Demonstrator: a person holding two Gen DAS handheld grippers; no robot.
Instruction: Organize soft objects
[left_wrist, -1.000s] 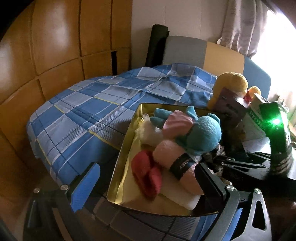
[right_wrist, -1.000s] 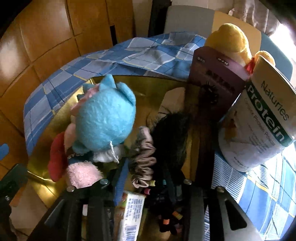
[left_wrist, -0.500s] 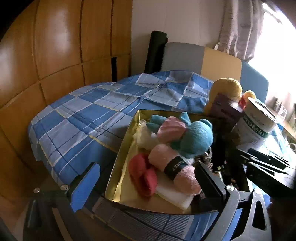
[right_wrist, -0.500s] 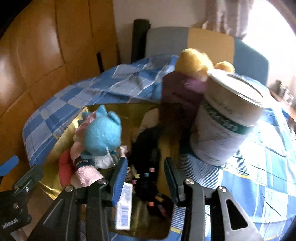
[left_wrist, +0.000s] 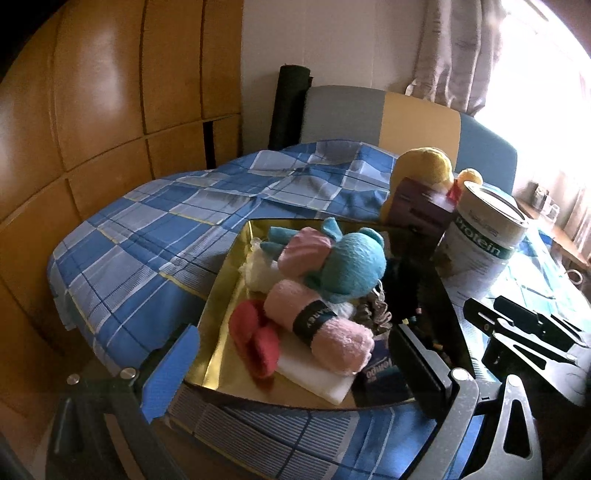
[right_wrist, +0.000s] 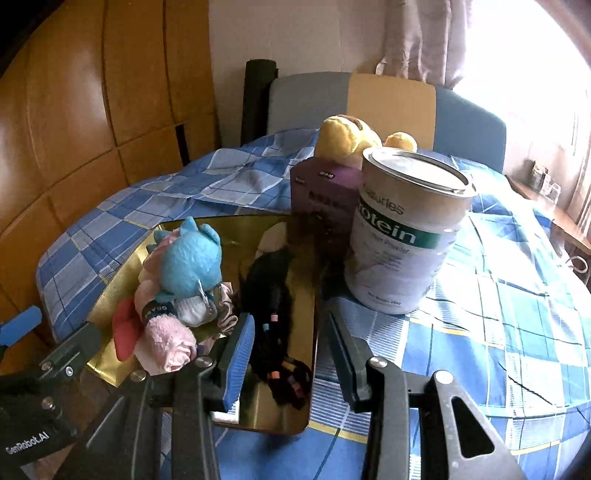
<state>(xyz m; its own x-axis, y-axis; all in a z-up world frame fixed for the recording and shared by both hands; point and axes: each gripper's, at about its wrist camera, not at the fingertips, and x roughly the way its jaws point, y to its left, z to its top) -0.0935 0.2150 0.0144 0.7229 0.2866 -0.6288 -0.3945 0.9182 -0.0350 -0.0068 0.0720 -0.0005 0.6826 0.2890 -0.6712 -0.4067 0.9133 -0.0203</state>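
Through the left wrist camera I see my left claw (left_wrist: 295, 369) wide open and empty, above the near edge of the gold tray (left_wrist: 221, 295), which holds a blue plush toy (left_wrist: 351, 266), a pink rolled towel (left_wrist: 325, 325) and a red piece. Through the right wrist camera my right claw (right_wrist: 288, 354) stands partly open, gripping nothing, over black hair ties (right_wrist: 273, 306) in the tray, a protein can (right_wrist: 402, 236) just beyond.

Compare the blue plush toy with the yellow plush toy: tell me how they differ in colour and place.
The blue plush toy is turquoise; the yellow plush toy is yellow. The blue plush toy lies inside the gold tray, piled on a pink rolled towel; the yellow plush toy sits outside it on the checked cloth, half hidden behind the purple box and protein tin. Both are fuzzy soft toys.
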